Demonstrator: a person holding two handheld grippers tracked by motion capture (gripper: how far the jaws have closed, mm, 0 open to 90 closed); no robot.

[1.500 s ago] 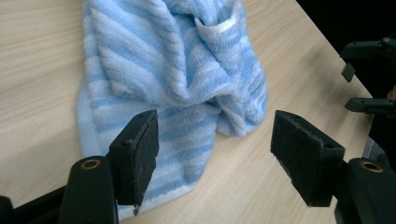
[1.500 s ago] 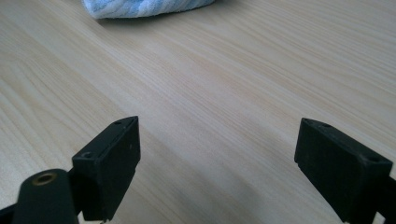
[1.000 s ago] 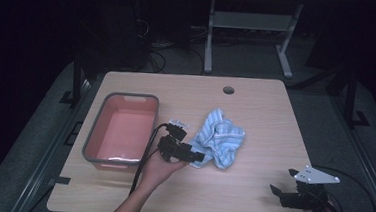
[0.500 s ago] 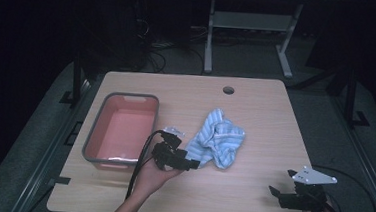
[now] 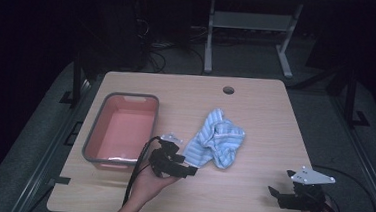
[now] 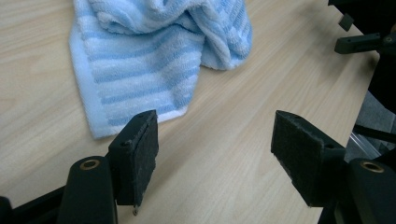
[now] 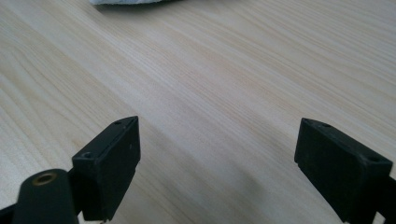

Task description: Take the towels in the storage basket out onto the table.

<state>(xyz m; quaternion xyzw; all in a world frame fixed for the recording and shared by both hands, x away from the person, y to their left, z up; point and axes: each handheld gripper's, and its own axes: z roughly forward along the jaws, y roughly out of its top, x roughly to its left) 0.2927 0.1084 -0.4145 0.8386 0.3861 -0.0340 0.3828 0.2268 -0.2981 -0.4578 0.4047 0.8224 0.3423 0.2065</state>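
Note:
A crumpled blue-and-white striped towel [image 5: 216,143] lies near the middle of the wooden table [image 5: 256,106]. My left gripper [image 5: 191,170] hovers just at the towel's near left corner, jaws open and empty. In the left gripper view the towel [image 6: 154,60] spreads just beyond the two pads [image 6: 140,154], one corner close to the left pad. My right gripper [image 5: 275,193] rests near the table's front right edge, open, with nothing between its jaws; its own view has bare wood ahead and a sliver of towel [image 7: 126,2] at the top.
A grey-rimmed pink tub [image 5: 93,139] stands at the table's left, close to my left hand. A round cable hole [image 5: 228,90] sits at the table's far edge. A cable trails from each gripper. Dark floor and a metal stand lie beyond the table.
My left gripper has drawn back toward the table's front edge, off the towel's left side to its near corner. The right gripper has stayed put.

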